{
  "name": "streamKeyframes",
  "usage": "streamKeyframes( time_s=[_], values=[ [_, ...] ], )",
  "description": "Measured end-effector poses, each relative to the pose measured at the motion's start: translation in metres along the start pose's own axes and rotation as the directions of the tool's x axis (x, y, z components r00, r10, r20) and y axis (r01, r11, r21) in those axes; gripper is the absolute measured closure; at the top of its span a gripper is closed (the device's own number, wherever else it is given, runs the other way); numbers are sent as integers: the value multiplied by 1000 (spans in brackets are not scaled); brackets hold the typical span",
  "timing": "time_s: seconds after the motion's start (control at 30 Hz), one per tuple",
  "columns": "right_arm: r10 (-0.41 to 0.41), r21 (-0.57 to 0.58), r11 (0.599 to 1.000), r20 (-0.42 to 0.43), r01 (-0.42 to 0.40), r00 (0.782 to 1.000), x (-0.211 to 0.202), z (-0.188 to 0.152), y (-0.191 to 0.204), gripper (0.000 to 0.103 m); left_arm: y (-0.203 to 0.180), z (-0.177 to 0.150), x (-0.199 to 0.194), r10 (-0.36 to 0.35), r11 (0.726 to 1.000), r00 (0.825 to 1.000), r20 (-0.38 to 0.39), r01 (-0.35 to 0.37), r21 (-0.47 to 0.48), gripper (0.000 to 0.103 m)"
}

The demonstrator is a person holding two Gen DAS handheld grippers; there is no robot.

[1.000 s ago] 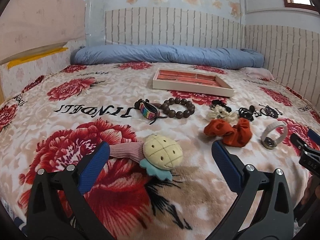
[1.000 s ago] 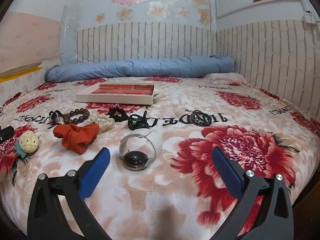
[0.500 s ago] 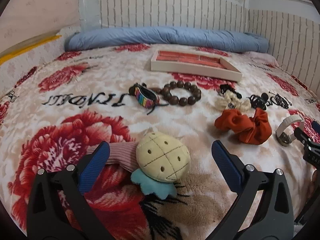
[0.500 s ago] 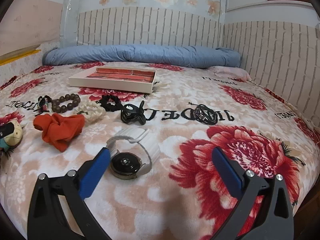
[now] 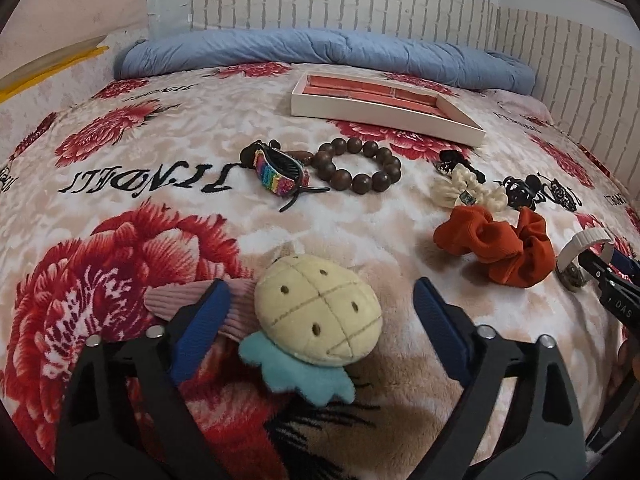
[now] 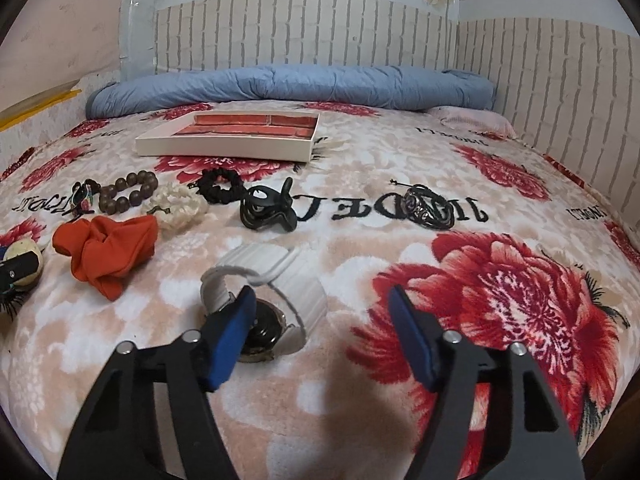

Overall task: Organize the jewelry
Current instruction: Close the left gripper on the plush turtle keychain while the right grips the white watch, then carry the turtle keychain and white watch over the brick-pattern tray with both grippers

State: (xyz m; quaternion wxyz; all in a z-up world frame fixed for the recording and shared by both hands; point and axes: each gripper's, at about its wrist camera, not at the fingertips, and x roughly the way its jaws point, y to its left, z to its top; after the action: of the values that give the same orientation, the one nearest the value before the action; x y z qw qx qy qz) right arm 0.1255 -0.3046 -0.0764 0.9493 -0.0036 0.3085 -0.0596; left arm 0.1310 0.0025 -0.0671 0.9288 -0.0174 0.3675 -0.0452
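Bed [image 6: 360, 420]: a floral blanket is covering it and carrying everything; a rolled blue quilt [image 6: 288, 84] is lying along the far edge, out of the working area.
Tray [image 6: 224, 146]: it is sitting empty toward the far edge, long side running across the bed, probably waiting as the place where the pieces are going.
Loose pieces: an orange scrunchie [image 6: 108, 248], a wooden bead bracelet [image 5: 356, 166], a cream scrunchie [image 6: 176, 208], a black scrunchie [image 6: 222, 186], a black claw clip [image 6: 268, 210], a rainbow clip [image 5: 276, 174] and a dark metal bangle [image 6: 430, 210] are lying in a loose row between tray and near edge, all still outside the tray.
Plush hair tie [image 5: 316, 324]: it is lying near the near edge, pink band trailing left, teal leaves pointing toward the camera.
Watch [image 6: 264, 300]: it is lying near the near edge, dial flat on the blanket, white strap arching toward the tray.
Left gripper [image 5: 320, 320]: its jaws are closing in and straddling the plush head, pads apparently not yet pressing.
Right gripper [image 6: 320, 320]: its jaws are closing too; the left pad is covering the dial, the strap is lying between them, and no squeeze is showing.
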Motion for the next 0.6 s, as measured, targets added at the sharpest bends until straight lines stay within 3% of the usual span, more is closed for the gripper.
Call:
streamKeyframes(
  time_s=[0.13, 0.37, 0.5, 0.6],
  values=[
    [27, 12, 1000, -25, -26, 999, 5, 0, -2, 53, 3, 3, 3, 12, 1000, 1000, -13, -12, -7, 30],
    [48, 30, 998, -9, -48, 999, 1, 1, -6, 60, 8, 5, -1, -16, 1000, 1000, -11, 16, -11, 47],
    [62, 31, 998, -1, -62, 998, -1, 3, -7, 75, 6, 5, -3, -16, 1000, 1000, -10, 16, 3, 49],
    [65, 26, 998, 1, -65, 998, -1, 5, -8, 80, 9, 6, -6, -28, 1000, 1000, -9, 28, -7, 50]
  ],
)
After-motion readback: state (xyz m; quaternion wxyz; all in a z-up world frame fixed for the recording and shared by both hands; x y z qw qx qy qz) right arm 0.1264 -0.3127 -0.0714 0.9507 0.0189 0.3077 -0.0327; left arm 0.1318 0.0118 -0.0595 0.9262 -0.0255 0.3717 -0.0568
